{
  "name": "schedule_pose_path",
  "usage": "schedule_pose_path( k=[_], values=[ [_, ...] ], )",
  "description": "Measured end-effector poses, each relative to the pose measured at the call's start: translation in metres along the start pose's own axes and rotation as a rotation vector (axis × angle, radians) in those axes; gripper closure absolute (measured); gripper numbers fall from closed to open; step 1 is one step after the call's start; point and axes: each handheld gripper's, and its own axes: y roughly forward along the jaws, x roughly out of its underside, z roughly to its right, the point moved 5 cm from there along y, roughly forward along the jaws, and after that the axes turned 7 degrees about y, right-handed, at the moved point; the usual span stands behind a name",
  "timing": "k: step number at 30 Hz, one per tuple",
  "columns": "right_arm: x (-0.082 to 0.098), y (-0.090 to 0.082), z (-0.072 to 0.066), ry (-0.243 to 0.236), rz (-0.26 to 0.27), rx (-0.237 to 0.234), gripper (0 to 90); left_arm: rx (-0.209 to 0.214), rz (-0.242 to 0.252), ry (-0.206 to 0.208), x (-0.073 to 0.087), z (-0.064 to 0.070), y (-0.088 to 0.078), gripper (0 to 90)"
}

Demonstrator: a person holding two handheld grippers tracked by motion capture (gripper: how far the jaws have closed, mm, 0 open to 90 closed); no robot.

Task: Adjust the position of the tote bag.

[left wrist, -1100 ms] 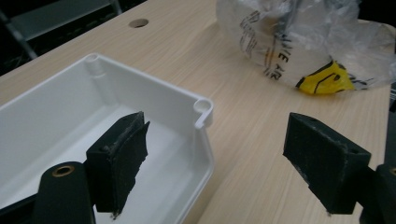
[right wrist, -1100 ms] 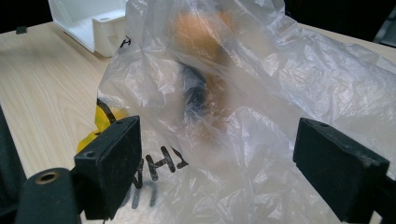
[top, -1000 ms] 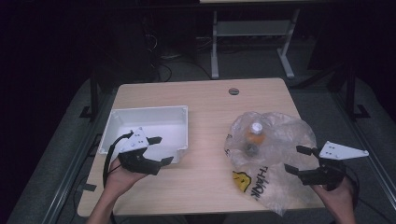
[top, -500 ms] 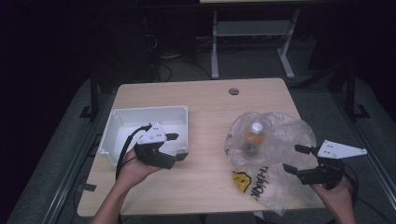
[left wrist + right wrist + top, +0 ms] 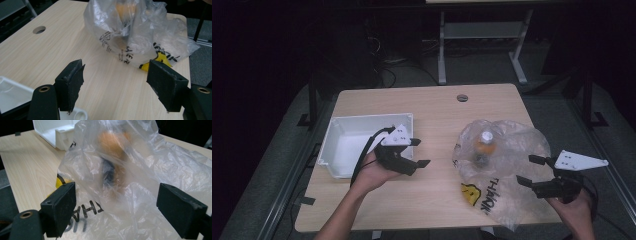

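Left tool (image 5: 418,152) released, nothing between jaws, just beside white bin (image 5: 343,145). Right tool (image 5: 530,170) released at edge of plastic bag (image 5: 504,160); bottle (image 5: 484,145) inside, just ahead on worktop (image 5: 437,107).

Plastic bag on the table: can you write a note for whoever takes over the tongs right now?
Left tongs: open, empty, over bare wood between the white plastic bin and the clear crinkled plastic bag; jaws just closed slightly.
Right tongs: open at the bag's near edge, not gripping.
The orange-and-dark things are inside the bag.
Done: nothing out.
Left: probably open the bag and move its contents to the bin.
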Motion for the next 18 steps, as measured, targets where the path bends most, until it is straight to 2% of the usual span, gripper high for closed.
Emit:
schedule_pose_path(
  k=[7, 11, 13, 18],
  values=[
    [-0.001, 0.001, -0.001, -0.005, -0.007, -0.006, 15.6, 0.034, 0.007, 0.023, -0.021, 0.003, 0.015, 29.4],
    [-0.001, 0.001, 0.0, -0.027, -0.012, 0.001, 15.7, 0.051, 0.012, 0.04, -0.035, 0.006, 0.027, 30.4],
    [-0.001, 0.0, -0.001, -0.013, -0.009, -0.003, 15.6, 0.068, 0.002, 0.05, -0.041, 0.007, 0.036, 30.8],
    [-0.001, 0.0, -0.001, -0.022, -0.01, -0.006, 15.6, 0.087, -0.008, 0.06, -0.051, 0.008, 0.052, 32.3]
  ],
)
